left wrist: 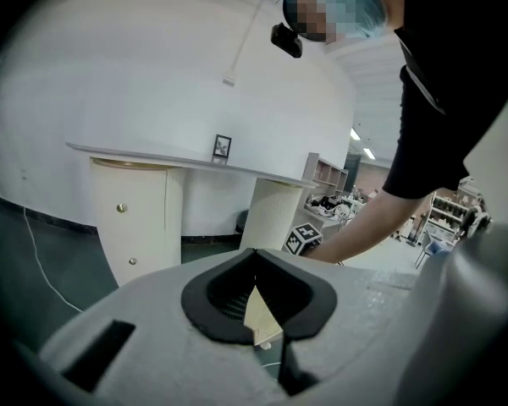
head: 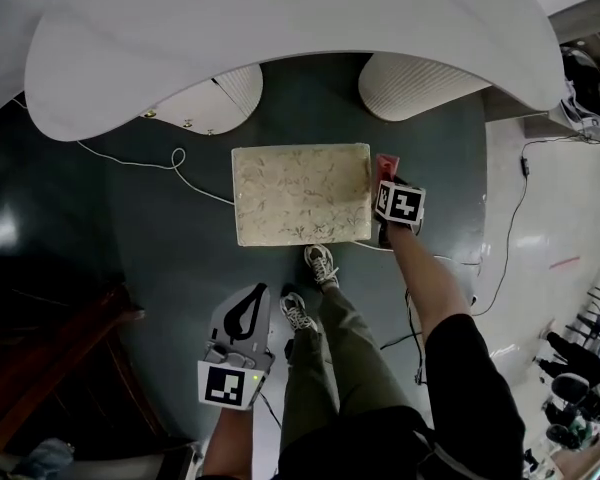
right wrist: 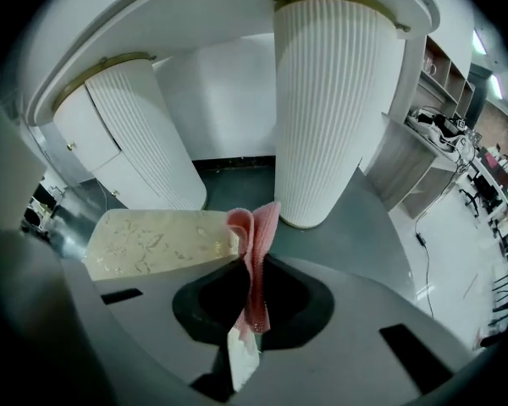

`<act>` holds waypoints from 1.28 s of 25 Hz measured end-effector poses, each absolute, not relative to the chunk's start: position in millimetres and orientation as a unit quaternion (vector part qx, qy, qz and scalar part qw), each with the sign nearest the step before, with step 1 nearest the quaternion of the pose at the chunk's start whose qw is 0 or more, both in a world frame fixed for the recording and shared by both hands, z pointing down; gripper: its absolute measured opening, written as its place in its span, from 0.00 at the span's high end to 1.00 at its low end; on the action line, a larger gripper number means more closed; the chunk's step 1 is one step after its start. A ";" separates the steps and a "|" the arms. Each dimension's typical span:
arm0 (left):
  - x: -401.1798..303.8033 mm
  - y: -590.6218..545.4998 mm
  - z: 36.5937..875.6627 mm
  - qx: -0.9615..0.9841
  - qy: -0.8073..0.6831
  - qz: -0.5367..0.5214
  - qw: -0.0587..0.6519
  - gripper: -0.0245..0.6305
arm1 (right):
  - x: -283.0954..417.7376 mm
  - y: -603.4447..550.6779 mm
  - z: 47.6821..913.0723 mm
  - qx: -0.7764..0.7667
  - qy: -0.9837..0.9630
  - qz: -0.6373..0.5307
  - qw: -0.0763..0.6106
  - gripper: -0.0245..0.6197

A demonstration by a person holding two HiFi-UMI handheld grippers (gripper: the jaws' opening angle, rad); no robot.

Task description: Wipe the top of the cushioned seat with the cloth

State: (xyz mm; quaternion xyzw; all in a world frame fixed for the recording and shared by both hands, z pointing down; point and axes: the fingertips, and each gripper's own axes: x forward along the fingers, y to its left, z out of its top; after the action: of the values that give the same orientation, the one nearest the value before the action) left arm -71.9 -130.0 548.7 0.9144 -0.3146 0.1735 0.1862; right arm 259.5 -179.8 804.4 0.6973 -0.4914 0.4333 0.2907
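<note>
My right gripper (right wrist: 252,315) is clamped on the pink waffle-weave cloth (right wrist: 256,239), which stands folded just off the right edge of the rectangular cream cushioned seat (head: 300,193), near its far corner. I judge it is not yet on the top. My left gripper (head: 242,323) hangs beside my leg, jaws together on nothing. With so narrow a pinch, dragging may tug the cloth loose. Unbraced, the seat might also slide on the dark floor (head: 160,238).
</note>
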 end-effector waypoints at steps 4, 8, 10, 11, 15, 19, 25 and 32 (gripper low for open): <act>-87.0 -125.6 554.6 0.908 -0.328 0.180 0.191 0.94 | 208.4 -207.0 785.5 0.666 -0.572 0.402 0.260 0.92; -103.9 -116.4 555.2 0.898 -0.350 0.177 0.199 0.94 | 113.3 -231.8 771.9 0.612 -0.637 0.427 0.193 0.92; -112.4 -111.8 554.4 0.892 -0.362 0.176 0.205 0.94 | 64.1 -239.5 773.4 0.589 -0.650 0.452 0.163 0.92; -117.8 -110.1 553.5 0.889 -0.370 0.174 0.207 0.94 | 39.8 -242.8 775.5 0.578 -0.655 0.462 0.154 0.92; -143.2 -102.1 552.2 0.875 -0.400 0.173 0.210 0.94 | -44.9 -249.1 787.6 0.538 -0.673 0.485 0.152 0.92; -172.2 -94.6 551.0 0.860 -0.429 0.169 0.217 0.94 | -99.3 -253.2 804.6 0.516 -0.682 0.487 0.178 0.92; -212.7 -79.3 555.8 0.837 -0.462 0.173 0.236 0.94 | -113.1 -256.9 822.9 0.530 -0.669 0.467 0.229 0.92; -199.9 -86.4 557.7 0.850 -0.445 0.160 0.230 0.94 | -63.3 -246.1 822.1 0.550 -0.660 0.451 0.243 0.92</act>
State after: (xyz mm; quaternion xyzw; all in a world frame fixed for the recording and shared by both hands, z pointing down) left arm -199.9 -86.4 557.7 0.8504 -0.4453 0.1602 0.2299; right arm -63.3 -246.1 822.1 0.5496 -0.6598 0.4513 0.2428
